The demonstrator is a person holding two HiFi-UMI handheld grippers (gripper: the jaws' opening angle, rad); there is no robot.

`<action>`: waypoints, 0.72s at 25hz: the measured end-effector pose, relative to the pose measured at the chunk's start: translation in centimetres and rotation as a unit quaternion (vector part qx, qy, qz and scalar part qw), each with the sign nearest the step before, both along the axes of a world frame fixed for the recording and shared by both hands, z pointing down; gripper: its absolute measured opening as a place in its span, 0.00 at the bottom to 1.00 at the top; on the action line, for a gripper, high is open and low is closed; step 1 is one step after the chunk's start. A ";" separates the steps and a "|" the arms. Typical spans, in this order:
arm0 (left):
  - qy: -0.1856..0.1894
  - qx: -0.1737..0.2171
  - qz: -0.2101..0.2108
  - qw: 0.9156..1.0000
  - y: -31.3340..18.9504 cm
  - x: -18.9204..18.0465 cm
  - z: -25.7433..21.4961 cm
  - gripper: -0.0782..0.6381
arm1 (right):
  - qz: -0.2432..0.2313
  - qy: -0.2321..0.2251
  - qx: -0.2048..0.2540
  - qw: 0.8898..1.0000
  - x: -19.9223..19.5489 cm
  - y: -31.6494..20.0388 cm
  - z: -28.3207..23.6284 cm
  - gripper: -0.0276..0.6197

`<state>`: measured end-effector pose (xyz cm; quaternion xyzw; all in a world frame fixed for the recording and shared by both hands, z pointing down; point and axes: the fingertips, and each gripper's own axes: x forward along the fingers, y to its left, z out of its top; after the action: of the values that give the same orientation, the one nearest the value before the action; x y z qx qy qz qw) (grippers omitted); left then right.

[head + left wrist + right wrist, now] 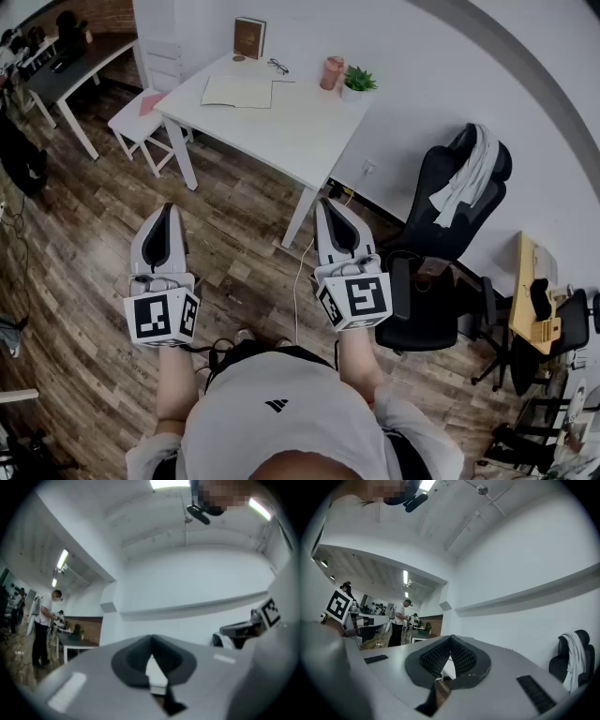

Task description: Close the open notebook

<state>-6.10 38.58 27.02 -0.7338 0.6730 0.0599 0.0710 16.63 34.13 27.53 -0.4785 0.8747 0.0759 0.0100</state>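
An open notebook [239,91] lies flat on a white worktop [300,131], well apart from the two grippers a person holds over the wooden floor [239,239]. The left gripper [165,214] has the notebook at its 1 o'clock, the right gripper [328,208] at its 11 o'clock. Both pairs of jaws are pressed together, gripping nothing. A potted plant [357,82] stands at the notebook's 3 o'clock.
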 end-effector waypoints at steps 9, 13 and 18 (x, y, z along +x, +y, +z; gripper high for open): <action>0.002 0.001 0.004 1.000 -0.4 -0.1 -0.1 0.12 | 0.007 -0.003 0.001 1.000 0.1 -0.4 -0.3 0.03; -0.001 -0.001 0.010 1.000 -1.0 -0.4 0.1 0.12 | 0.011 -0.003 -0.002 1.000 -0.2 -0.8 0.0 0.03; -0.004 0.005 0.019 1.000 -2.2 -1.4 0.0 0.12 | 0.014 -0.026 0.000 1.000 -0.9 -1.9 -0.1 0.03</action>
<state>-7.52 36.36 27.04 -0.7462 0.6585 0.0616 0.0756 15.69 32.24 27.47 -0.4926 0.8674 0.0630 0.0319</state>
